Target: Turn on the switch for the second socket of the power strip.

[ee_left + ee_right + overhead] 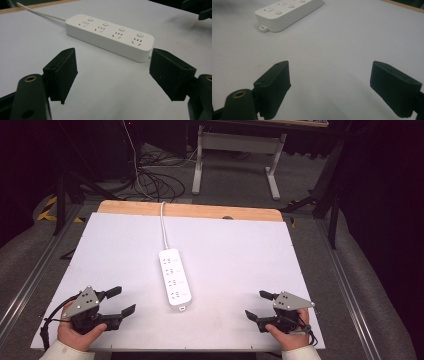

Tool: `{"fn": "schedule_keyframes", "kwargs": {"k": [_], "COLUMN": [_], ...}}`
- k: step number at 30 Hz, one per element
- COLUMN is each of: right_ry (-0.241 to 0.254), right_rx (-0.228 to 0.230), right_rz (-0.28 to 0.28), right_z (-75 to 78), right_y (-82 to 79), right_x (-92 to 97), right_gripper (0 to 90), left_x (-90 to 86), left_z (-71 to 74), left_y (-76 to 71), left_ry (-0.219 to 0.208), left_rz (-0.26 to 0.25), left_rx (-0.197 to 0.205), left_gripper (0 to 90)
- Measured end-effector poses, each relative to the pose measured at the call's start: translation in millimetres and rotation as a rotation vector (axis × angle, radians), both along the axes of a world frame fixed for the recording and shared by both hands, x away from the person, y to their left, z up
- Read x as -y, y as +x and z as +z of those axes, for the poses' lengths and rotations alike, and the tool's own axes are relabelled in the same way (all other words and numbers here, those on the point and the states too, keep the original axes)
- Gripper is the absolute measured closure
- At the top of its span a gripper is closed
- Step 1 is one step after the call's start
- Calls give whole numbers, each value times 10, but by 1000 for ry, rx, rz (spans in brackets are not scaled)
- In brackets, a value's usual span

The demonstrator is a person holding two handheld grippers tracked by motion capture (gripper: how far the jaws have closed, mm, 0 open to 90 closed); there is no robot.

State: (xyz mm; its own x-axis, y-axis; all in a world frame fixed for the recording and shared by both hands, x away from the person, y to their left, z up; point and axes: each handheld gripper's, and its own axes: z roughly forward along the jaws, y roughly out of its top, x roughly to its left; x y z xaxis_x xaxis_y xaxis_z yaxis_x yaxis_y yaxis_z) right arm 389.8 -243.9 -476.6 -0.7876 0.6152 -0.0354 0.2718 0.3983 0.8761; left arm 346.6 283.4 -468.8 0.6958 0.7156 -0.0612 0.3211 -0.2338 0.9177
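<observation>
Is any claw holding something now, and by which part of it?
Nothing is held. The left claw and right claw are open, apart from the power strip.

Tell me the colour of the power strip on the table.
White, cord included; the power strip shows best in the left gripper view.

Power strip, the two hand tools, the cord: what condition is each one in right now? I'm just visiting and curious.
Power strip: lying flat on the white table, sockets up, all four empty, untouched.
Cord: attached, running off the far edge of the table.
Left gripper: open, holding nothing, near the front edge, left of the strip.
Right gripper: open, holding nothing, near the front edge, right of the strip.
</observation>
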Motion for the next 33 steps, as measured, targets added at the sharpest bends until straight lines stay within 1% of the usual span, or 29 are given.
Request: {"fn": "schedule_keyframes", "kwargs": {"k": [5,12,14,16,18,19,20,26,28,30,31,32,33], "right_ry": [4,10,11,18,38,45,47,50,48,46,44,42,42], "right_rx": [-14,-15,-14,-20,-32,-36,-35,-35,-31,-27,-24,-24,-23], "right_rz": [1,2,1,-1,3,5,6,9,10,10,12,14,14], "right_z": [-11,-11,-11,-11,-15,-14,-13,-14,-13,-12,-12,-11,-12], "right_y": [3,6,3,3,3,3,3,4,3,2,3,3,3], "right_x": [8,9,9,10,12,14,16,14,15,16,17,17,16], "right_gripper": [164,164,164,163,157,156,154,152,152,152,152,153,153], "left_x": [-3,-3,1,4,4,10,11,8,12,19,29,30,34], "left_z": [2,20,25,24,26,31,32,40,55,66,68,77,81], "left_y": [4,3,0,0,0,-5,-7,1,6,10,10,11,12], "left_ry": [1,39,43,35,28,12,9,19,42,61,61,73,74], "left_rz": [-4,-7,-5,-4,-7,-6,-6,-9,-14,-21,-23,-29,-30], "left_rx": [-7,13,7,-4,-8,-13,-15,-14,-16,-9,-9,-8,-7], "left_gripper": [236,234,234,237,237,237,237,244,256,267,273,280,289]}}
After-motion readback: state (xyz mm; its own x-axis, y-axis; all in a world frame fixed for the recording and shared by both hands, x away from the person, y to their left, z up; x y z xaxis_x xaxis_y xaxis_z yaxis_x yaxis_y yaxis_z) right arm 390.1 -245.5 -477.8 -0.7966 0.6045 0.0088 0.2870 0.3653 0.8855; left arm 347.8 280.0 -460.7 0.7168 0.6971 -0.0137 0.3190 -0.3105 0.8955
